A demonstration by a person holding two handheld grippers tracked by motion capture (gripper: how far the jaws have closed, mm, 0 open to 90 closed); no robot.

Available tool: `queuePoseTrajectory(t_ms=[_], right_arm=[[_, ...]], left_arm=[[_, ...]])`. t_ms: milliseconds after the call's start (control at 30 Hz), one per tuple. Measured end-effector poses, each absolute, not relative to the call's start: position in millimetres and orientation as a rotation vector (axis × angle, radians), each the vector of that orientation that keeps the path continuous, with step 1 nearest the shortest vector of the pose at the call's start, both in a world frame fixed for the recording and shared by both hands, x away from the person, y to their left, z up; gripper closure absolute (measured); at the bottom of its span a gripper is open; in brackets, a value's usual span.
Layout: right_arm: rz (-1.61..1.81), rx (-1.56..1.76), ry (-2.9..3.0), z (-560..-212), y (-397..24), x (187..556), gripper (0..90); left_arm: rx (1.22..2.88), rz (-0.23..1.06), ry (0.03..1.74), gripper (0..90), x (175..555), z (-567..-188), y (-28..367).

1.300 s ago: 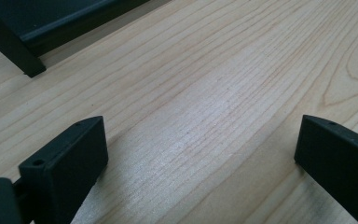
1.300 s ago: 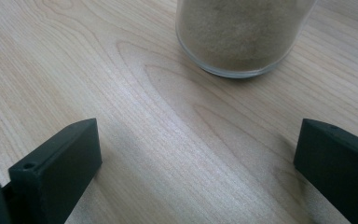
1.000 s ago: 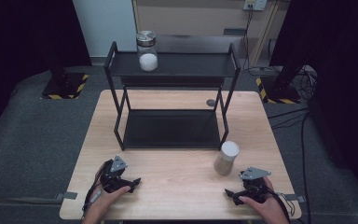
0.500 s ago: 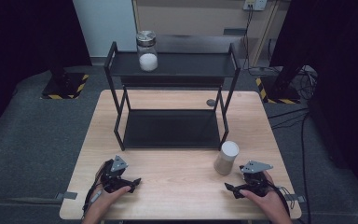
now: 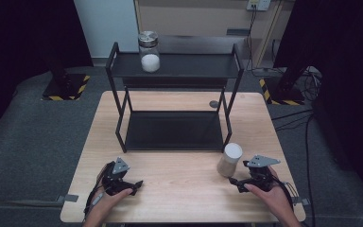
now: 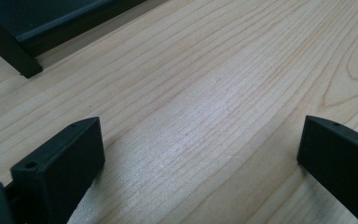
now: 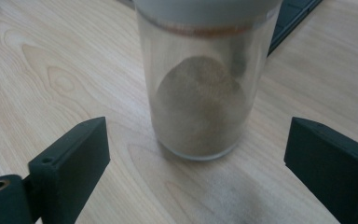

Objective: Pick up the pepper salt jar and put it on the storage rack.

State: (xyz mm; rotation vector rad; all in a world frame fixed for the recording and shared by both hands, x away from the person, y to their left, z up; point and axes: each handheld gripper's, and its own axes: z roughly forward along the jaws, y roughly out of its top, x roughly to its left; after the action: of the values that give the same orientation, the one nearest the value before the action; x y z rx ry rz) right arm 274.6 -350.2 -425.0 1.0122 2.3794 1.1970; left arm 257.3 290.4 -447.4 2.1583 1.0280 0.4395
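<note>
A clear jar with a white lid and brown powder point(image 5: 229, 159) stands upright on the wooden table point(image 5: 179, 184), just right of the black rack's front right leg. My right gripper point(image 5: 235, 181) lies low beside it, open, its jaws spread wide; the jar point(image 7: 200, 88) sits just beyond and between them, untouched. My left gripper point(image 5: 134, 184) rests open near the table's front left, with bare wood between its fingers point(image 6: 65, 158). A second glass jar with a metal lid and white powder point(image 5: 149, 52) stands on the rack's top shelf point(image 5: 194, 66).
The black two-tier rack point(image 5: 175, 130) takes up the table's middle and back, its lower shelf bare; its leg point(image 6: 9, 51) is close ahead of the left gripper. A small dark round object point(image 5: 213, 104) lies behind the rack. Cables point(image 5: 307, 123) trail on the floor at right.
The right gripper has edged forward and left toward the brown-powder jar. The left gripper has stayed put.
</note>
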Motion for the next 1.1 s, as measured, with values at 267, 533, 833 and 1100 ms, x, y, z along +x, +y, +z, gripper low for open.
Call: queuePoseTrajectory(t_ms=[267,533,833,1100], right_arm=[[1.244,1.003,2.345,-417.7,-349.0,280.3,10.4],[1.286,0.988,2.326,-414.3,-343.1,286.5,14.9],[1.334,0.983,2.275,-413.5,-340.3,288.6,23.8],[1.367,0.981,2.246,-417.1,-340.1,289.7,30.8]], left_arm=[[2.158,0.439,1.028,0.0,257.4,-447.4,290.5],[2.159,0.439,1.028,0.0,257.4,-447.4,290.5],[2.158,0.439,1.028,0.0,257.4,-447.4,290.5],[2.158,0.439,1.028,0.0,257.4,-447.4,290.5]])
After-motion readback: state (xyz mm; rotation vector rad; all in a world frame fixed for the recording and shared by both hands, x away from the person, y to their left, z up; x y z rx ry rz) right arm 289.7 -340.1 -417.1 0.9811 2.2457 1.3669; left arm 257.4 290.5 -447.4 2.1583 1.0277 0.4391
